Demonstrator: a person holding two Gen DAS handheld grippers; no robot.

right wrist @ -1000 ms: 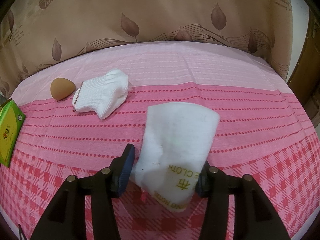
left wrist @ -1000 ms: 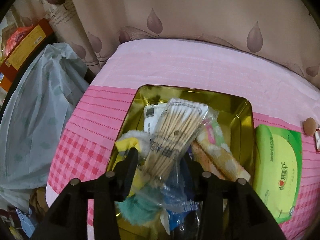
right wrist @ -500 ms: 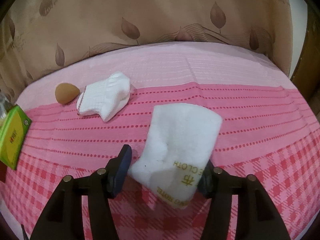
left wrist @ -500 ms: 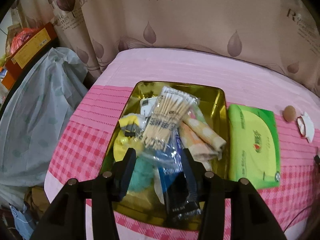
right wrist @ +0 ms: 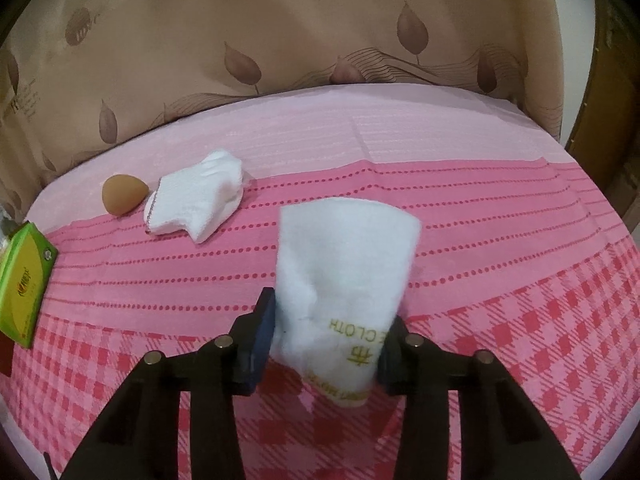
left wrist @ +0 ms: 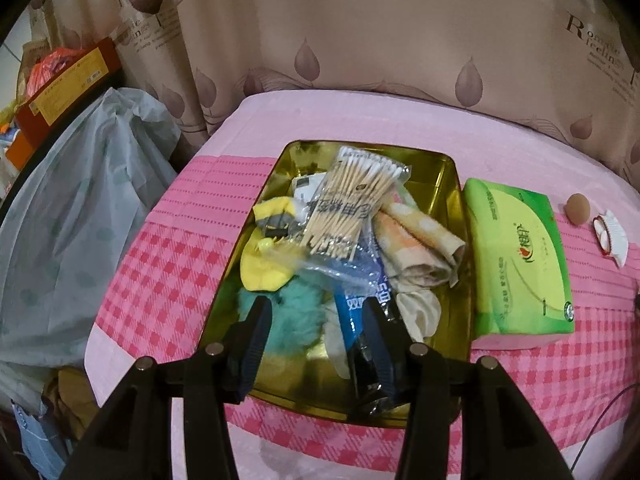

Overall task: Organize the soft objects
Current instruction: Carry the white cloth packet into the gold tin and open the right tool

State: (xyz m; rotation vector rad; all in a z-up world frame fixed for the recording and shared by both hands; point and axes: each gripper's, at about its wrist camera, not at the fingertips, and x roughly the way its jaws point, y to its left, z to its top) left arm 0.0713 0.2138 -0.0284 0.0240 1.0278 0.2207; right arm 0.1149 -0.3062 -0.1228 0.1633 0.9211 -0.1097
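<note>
right tongs point(right wrist: 326, 332) clench folded white cloth point(right wrist: 344, 268), seemingly lifted off desk point(right wrist: 500, 240) | left tongs point(left wrist: 316, 334) released over gold tin tray point(left wrist: 456, 208) | risk: limp cloth slips on transfer

The left wrist camera is looking down and forward, close over a gold tin point(left wrist: 448, 184) at the left end of the table point(left wrist: 160, 280), facing the curtain point(left wrist: 360, 40) beyond. The right wrist camera is sitting lower, facing the same curtain across the table's right half. Both are catching the green tissue pack point(left wrist: 516, 256) point(right wrist: 24, 276), brown sponge point(left wrist: 578, 208) point(right wrist: 122, 194) and white sock point(left wrist: 612, 236) point(right wrist: 200, 204).
</note>
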